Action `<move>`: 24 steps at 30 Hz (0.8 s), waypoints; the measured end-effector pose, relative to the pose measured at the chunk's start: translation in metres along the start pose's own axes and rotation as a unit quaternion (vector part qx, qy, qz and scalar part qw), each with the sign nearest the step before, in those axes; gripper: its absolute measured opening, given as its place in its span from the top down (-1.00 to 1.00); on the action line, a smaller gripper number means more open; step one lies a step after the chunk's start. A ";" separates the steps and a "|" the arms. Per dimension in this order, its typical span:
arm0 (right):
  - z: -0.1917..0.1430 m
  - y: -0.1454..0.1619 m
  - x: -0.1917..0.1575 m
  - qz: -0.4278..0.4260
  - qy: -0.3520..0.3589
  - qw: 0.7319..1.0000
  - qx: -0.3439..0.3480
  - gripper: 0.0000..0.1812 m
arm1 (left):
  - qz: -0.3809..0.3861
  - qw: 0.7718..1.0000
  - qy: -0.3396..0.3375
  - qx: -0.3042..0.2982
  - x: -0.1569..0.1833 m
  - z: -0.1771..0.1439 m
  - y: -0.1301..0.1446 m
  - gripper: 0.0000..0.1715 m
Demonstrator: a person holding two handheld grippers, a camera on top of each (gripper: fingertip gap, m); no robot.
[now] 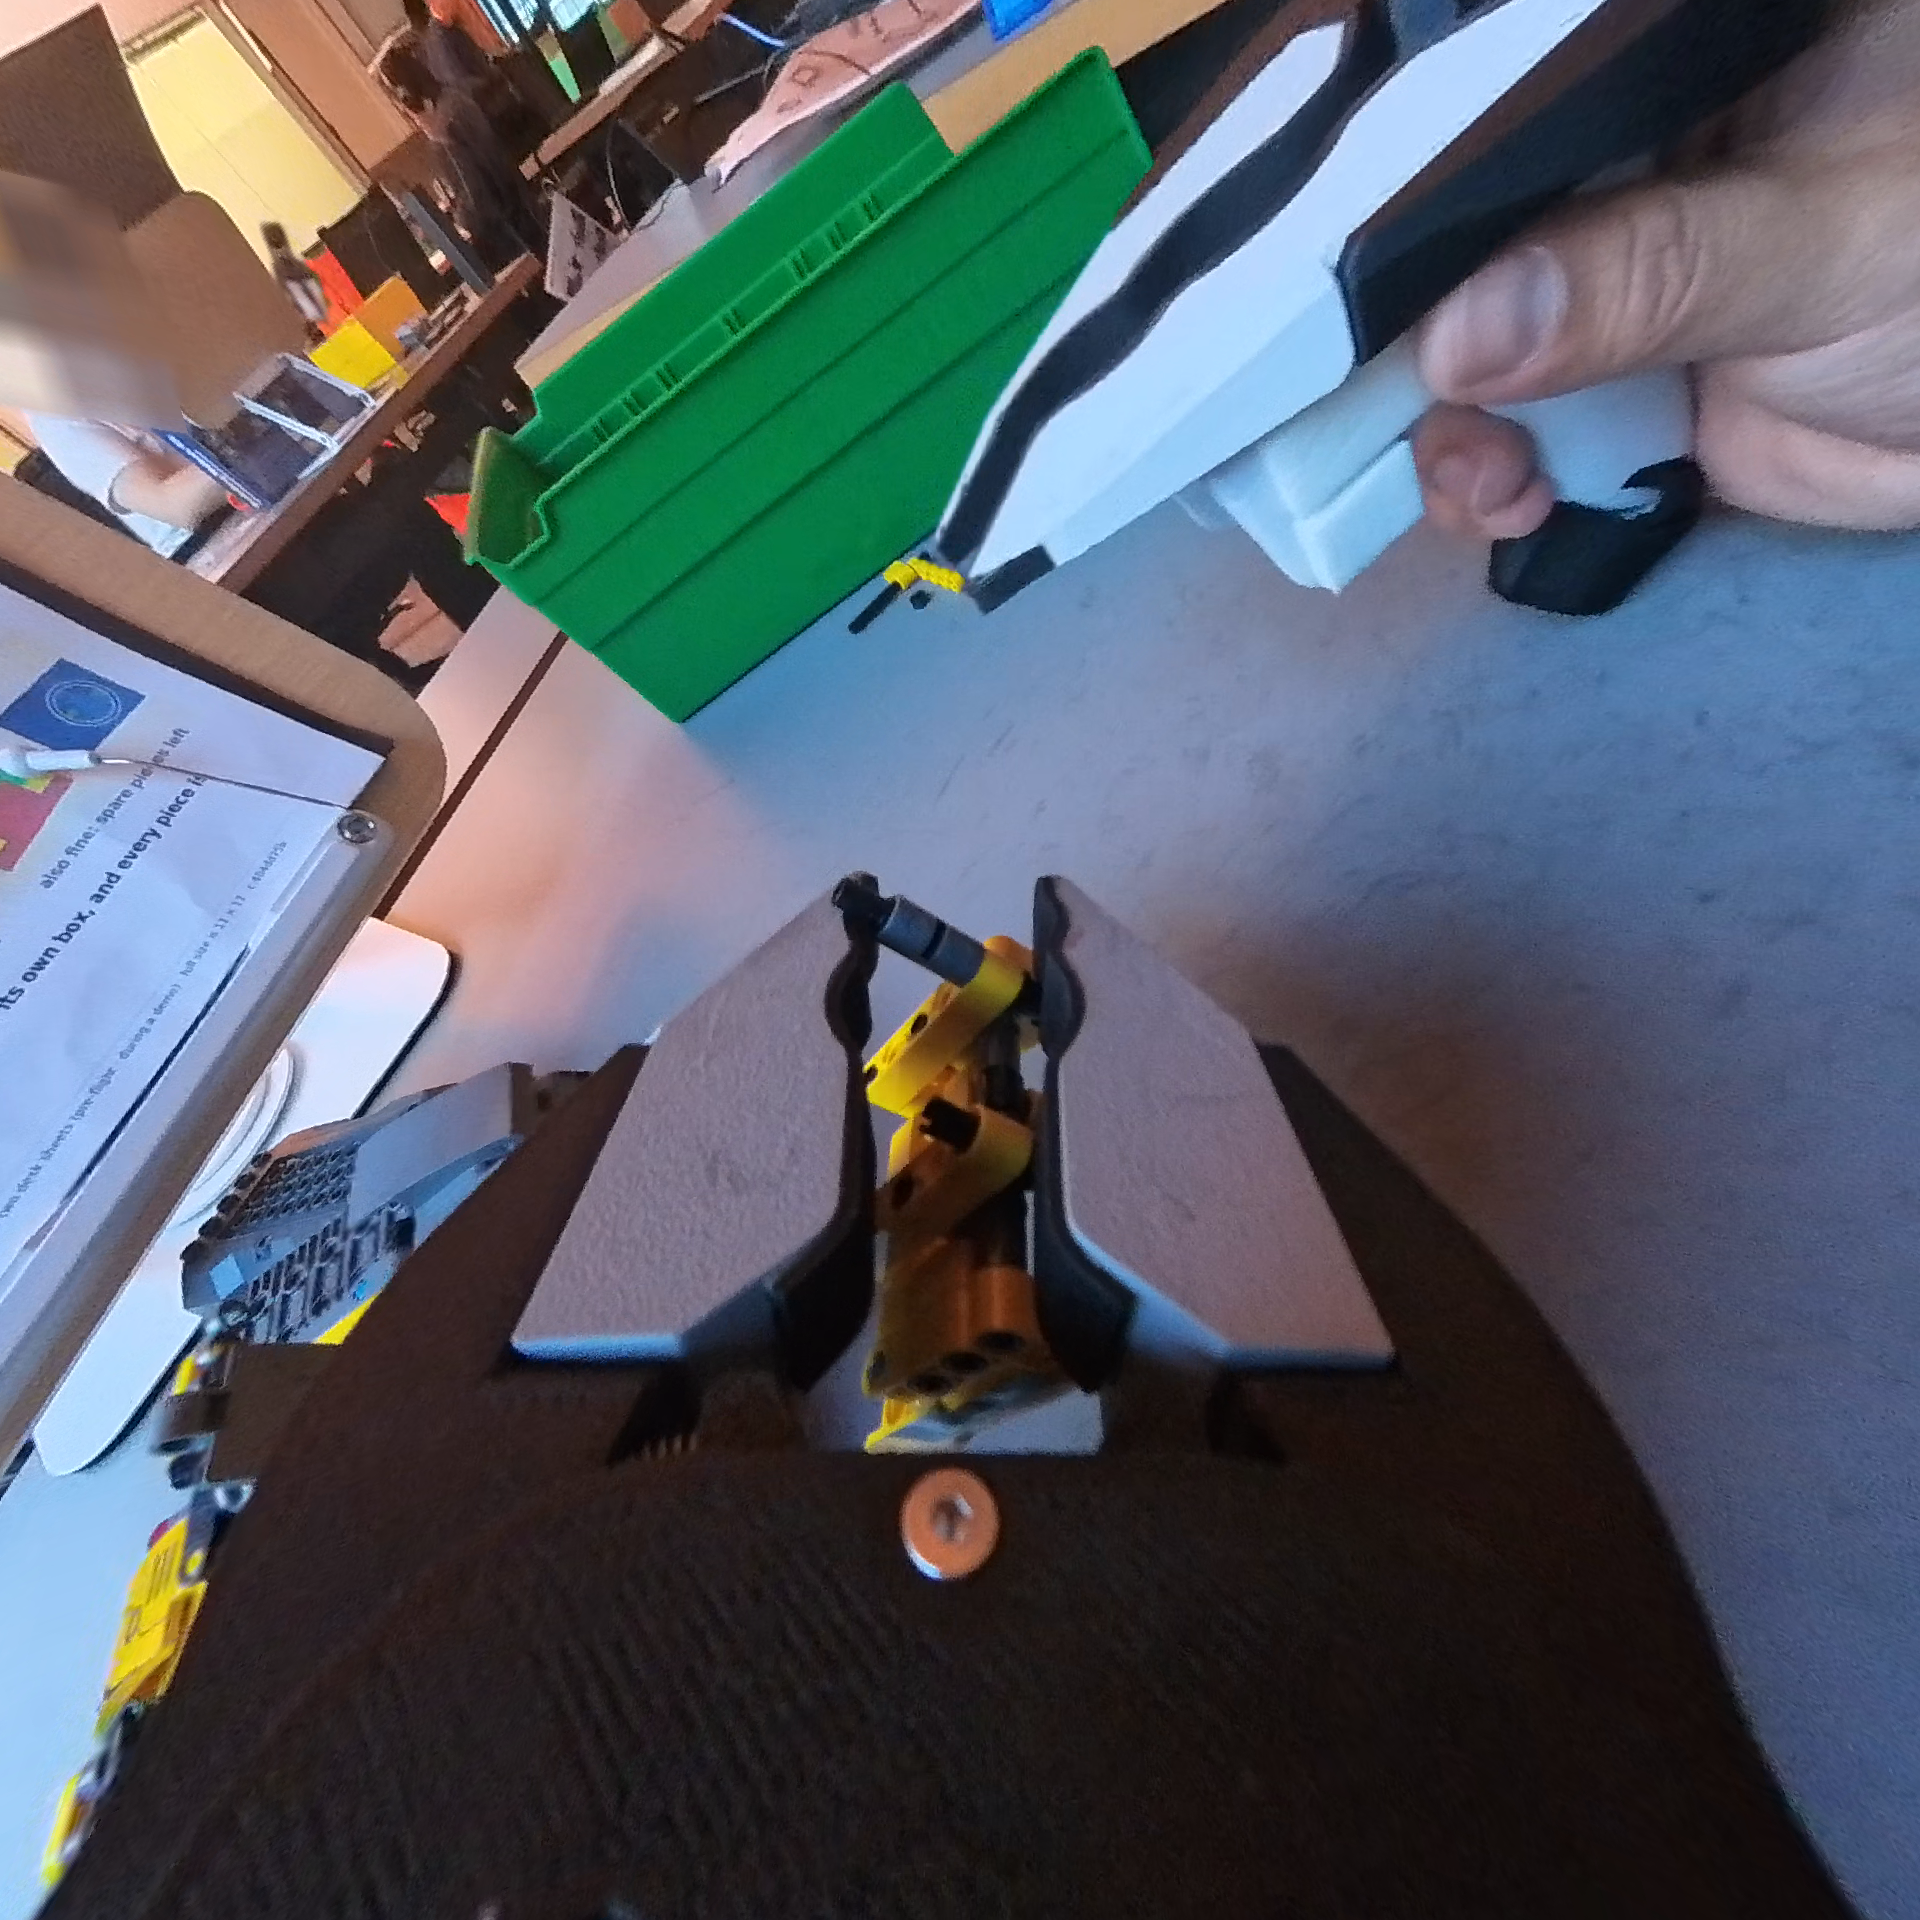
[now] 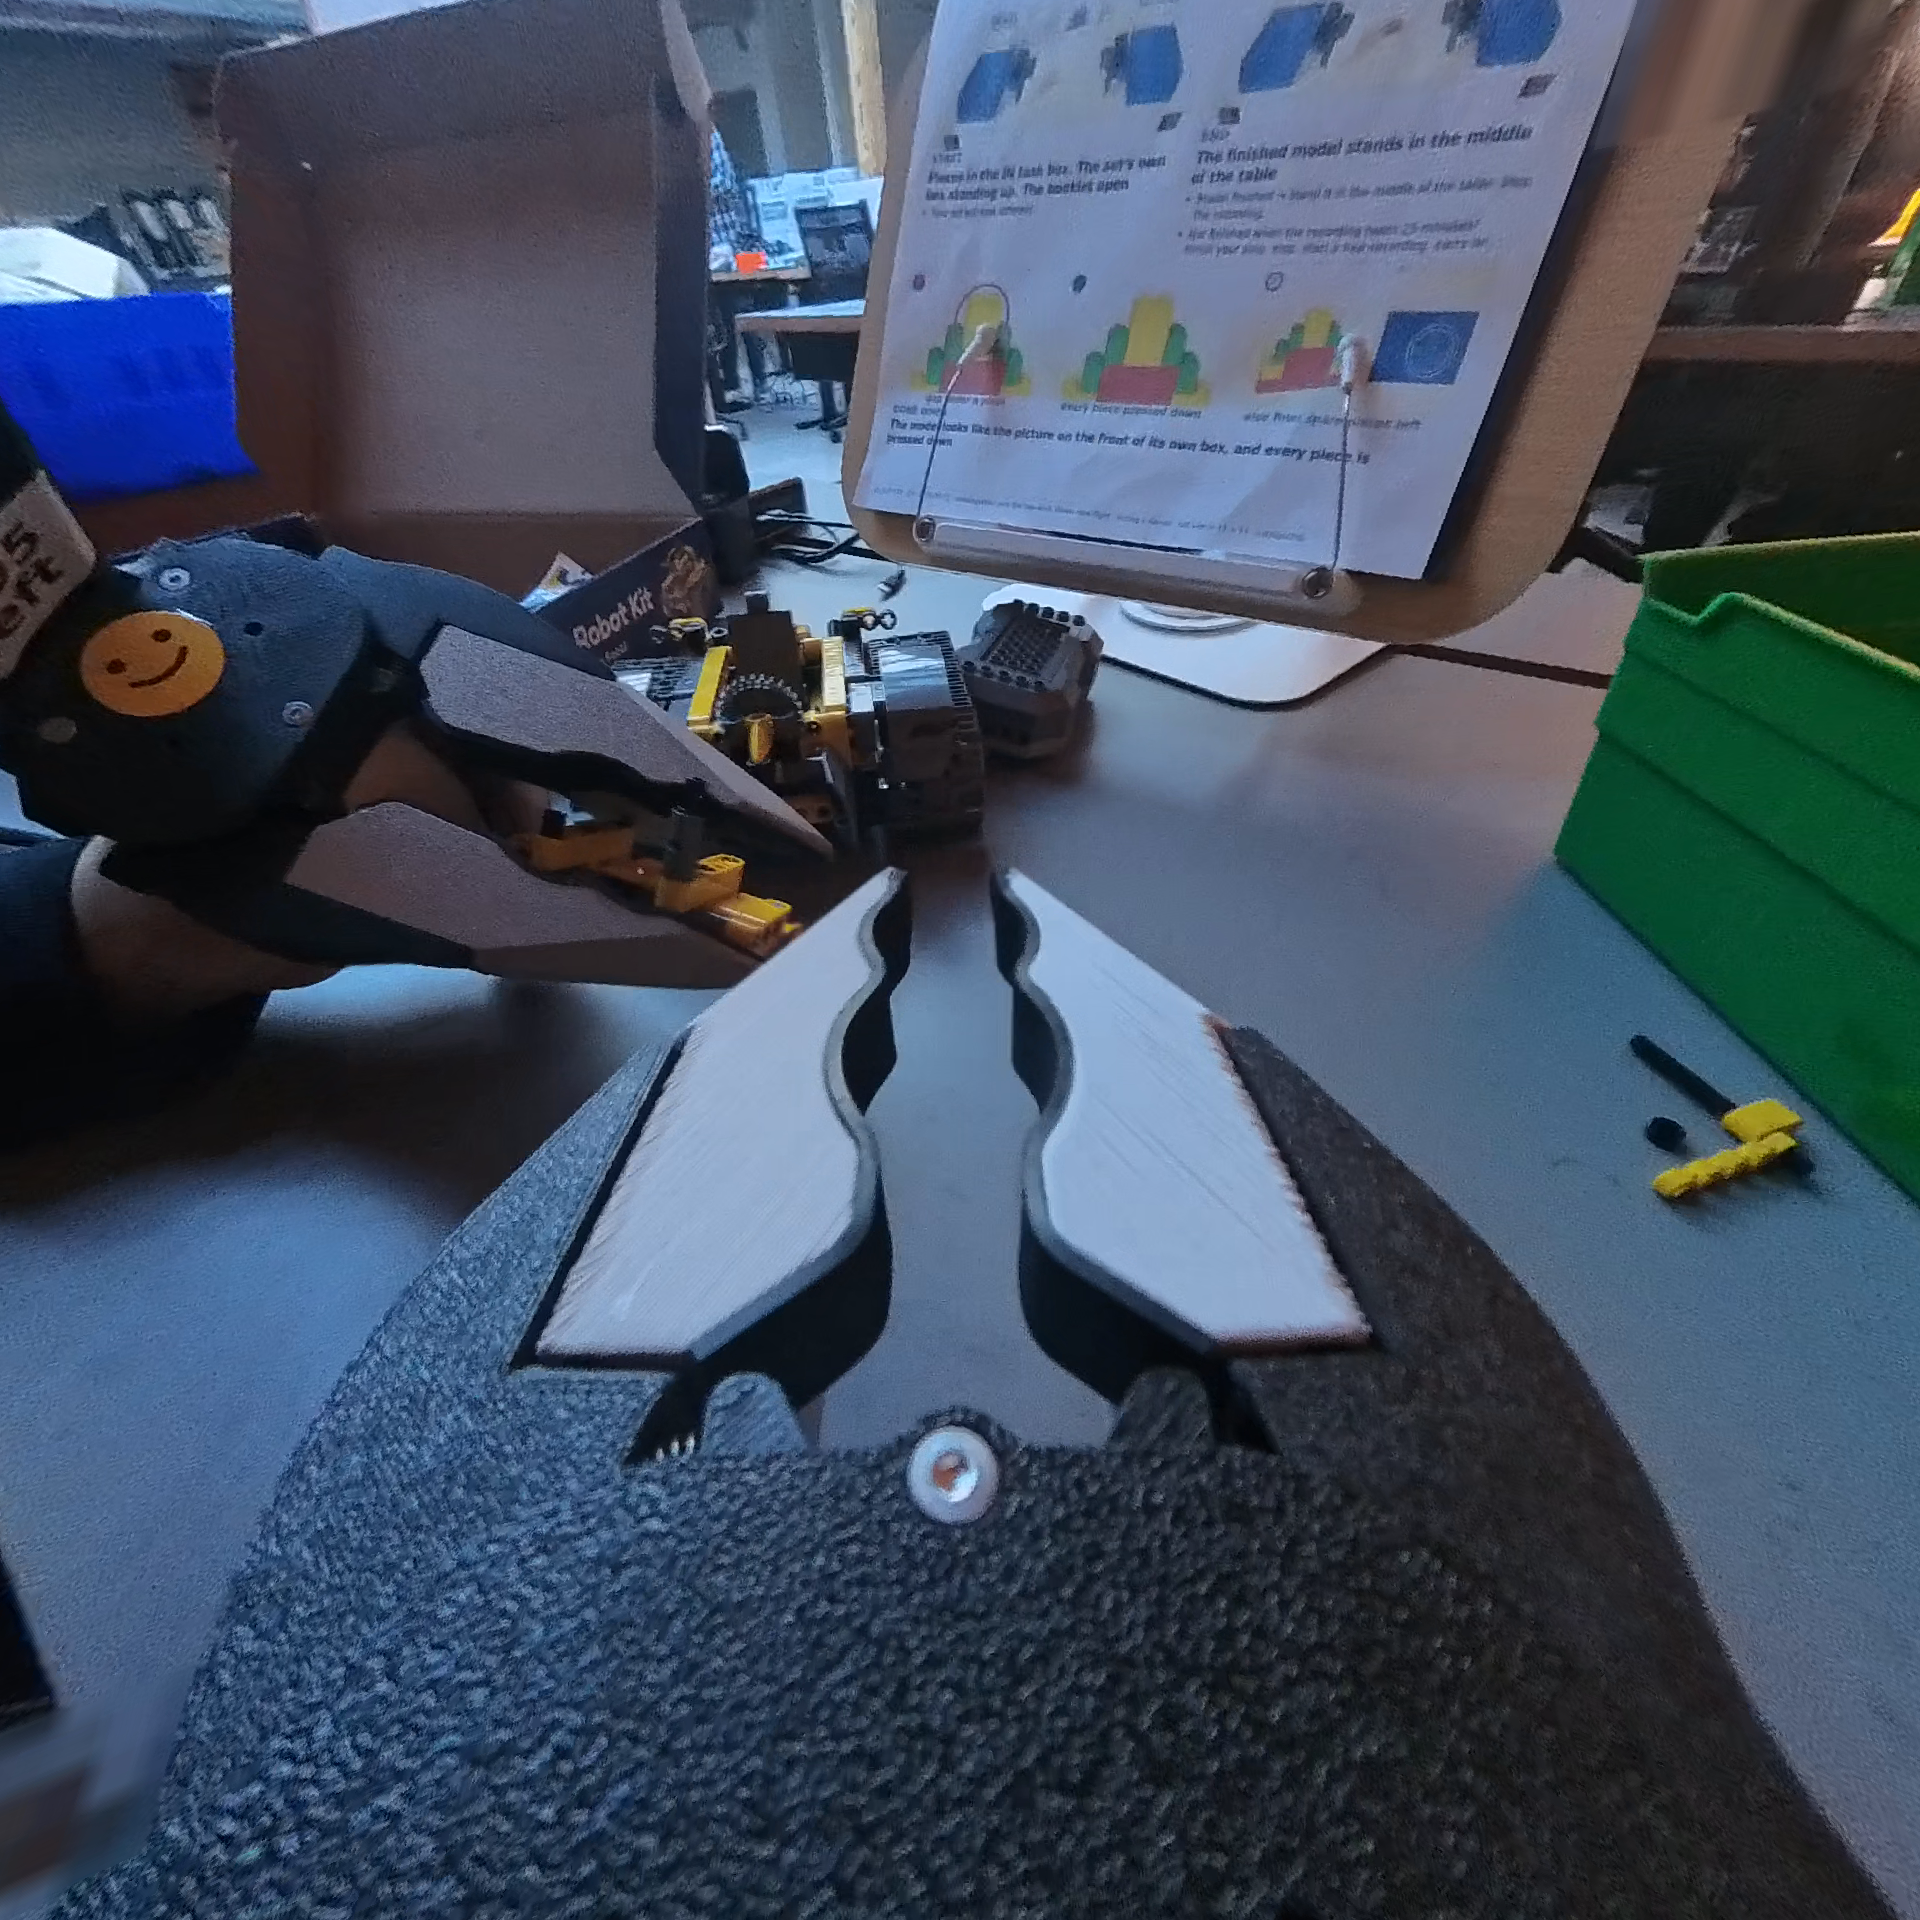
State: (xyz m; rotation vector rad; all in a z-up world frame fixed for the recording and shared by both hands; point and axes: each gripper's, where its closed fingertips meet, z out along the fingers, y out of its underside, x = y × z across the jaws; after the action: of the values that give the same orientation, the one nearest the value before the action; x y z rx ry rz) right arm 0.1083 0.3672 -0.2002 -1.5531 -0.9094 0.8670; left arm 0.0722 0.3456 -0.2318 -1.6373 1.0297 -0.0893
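My left gripper [image 1: 948, 904] is shut on a yellow and black brick assembly [image 1: 951, 1122] with a dark grey pin sticking out at its tip. It also shows in the right wrist view [image 2: 800, 883], low over the table at the left, with the same assembly [image 2: 675, 868] between its fingers. My right gripper [image 2: 948, 883] is open and empty, its tips close to the left gripper's tips. In the left wrist view the right gripper [image 1: 977, 582] hangs at the upper right, held by a hand [image 1: 1714, 312], its tips near small loose yellow and black pieces [image 1: 909, 587].
A green bin [image 1: 790, 436] stands on the grey table [image 1: 1351, 831], also at the right of the right wrist view [image 2: 1766, 790], with loose pieces [image 2: 1725, 1132] beside it. A partly built black and yellow model [image 2: 821, 717], a grey block [image 2: 1029, 665], an instruction sheet on a stand [image 2: 1195, 312] and a cardboard box [image 2: 457, 281] lie behind.
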 end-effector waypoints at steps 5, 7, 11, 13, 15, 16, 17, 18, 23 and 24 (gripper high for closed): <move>-0.018 0.000 0.038 -0.031 0.075 0.997 -0.014 0.79 | -0.002 1.000 -0.016 0.006 -0.008 -0.005 -0.002 0.69; -0.031 0.006 0.057 -0.056 0.122 0.990 -0.047 0.79 | -0.005 1.000 -0.015 0.008 -0.009 -0.006 -0.002 0.68; -0.040 0.005 0.051 -0.089 0.121 0.987 -0.061 0.76 | 0.005 1.000 -0.003 0.012 -0.002 -0.004 -0.005 0.69; -0.035 0.003 0.030 -0.076 0.074 0.993 -0.048 0.76 | 0.020 1.000 0.006 0.014 0.005 -0.003 -0.007 0.69; -0.031 0.003 0.017 -0.070 0.042 0.995 -0.049 0.76 | 0.037 0.999 0.014 0.014 0.011 -0.001 -0.007 0.69; -0.031 0.003 0.017 -0.073 0.043 0.995 -0.055 0.76 | 0.044 0.999 0.017 0.014 0.014 -0.001 -0.007 0.69; -0.033 0.002 0.021 -0.079 0.052 0.994 -0.058 0.76 | 0.050 0.999 0.018 0.013 0.015 -0.001 -0.007 0.69; -0.035 -0.001 0.025 -0.083 0.061 0.993 -0.058 0.76 | 0.053 0.998 0.018 0.013 0.016 -0.001 -0.007 0.69; -0.041 0.002 0.013 -0.047 0.013 0.996 -0.081 0.89 | 0.050 0.998 0.021 0.020 0.017 -0.002 -0.010 0.69; -0.039 0.005 0.010 -0.042 0.006 0.995 -0.089 0.79 | 0.051 0.998 0.022 0.020 0.017 -0.001 -0.010 0.69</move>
State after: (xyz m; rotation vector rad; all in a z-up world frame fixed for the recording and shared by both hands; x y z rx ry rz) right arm 0.1477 0.3586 -0.2004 -1.6563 -1.0593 0.7324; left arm 0.0874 0.3332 -0.2308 -1.5497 1.1366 -0.0774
